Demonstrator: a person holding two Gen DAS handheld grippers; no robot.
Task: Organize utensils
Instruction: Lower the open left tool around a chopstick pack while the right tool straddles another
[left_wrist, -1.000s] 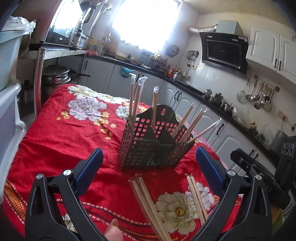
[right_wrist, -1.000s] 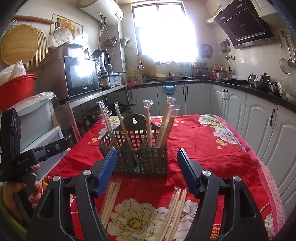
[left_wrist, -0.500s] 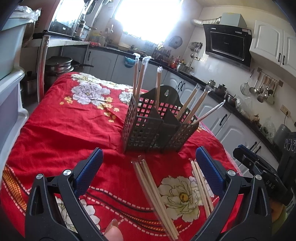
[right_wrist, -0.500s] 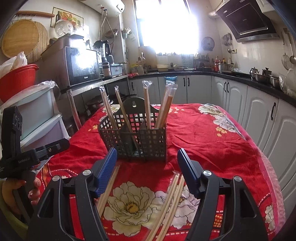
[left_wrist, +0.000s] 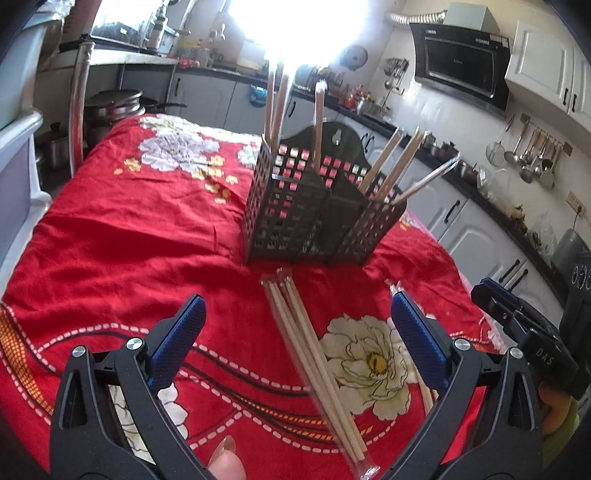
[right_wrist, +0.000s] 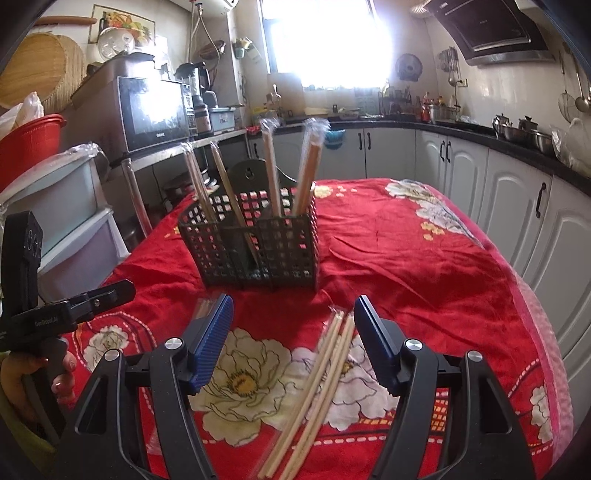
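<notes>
Kitchen setting, table draped in a red floral cloth (left_wrist: 122, 236). Left to right in the left wrist view: left claw (left_wrist: 295, 332) spread wide, holding nothing, hovering over the cloth; between its blue pads, a wrapped chopstick bundle (left_wrist: 314, 365) lying flat, long axis running from near the basket toward the camera, near end slanting rightward, wrapper tip cut off at the lower frame edge. Behind it, dark lattice utensil basket (left_wrist: 295, 218) standing upright mid-table, wrapped chopsticks inside: left ones near vertical, right ones leaning rightward; tops of the left ones washed out by window glare. Second bundle mostly hidden behind the right pad. Far right, part of the other claw, state not readable from here.

Right wrist view, left to right: left tool's handle at the frame edge; a bundle largely hidden behind the left pad; right claw (right_wrist: 293, 332) spread wide, empty; second chopstick bundle (right_wrist: 317, 387) flat on the cloth beside the right pad, long axis pointing toward the basket (right_wrist: 255, 240), near end cut off below.
</notes>
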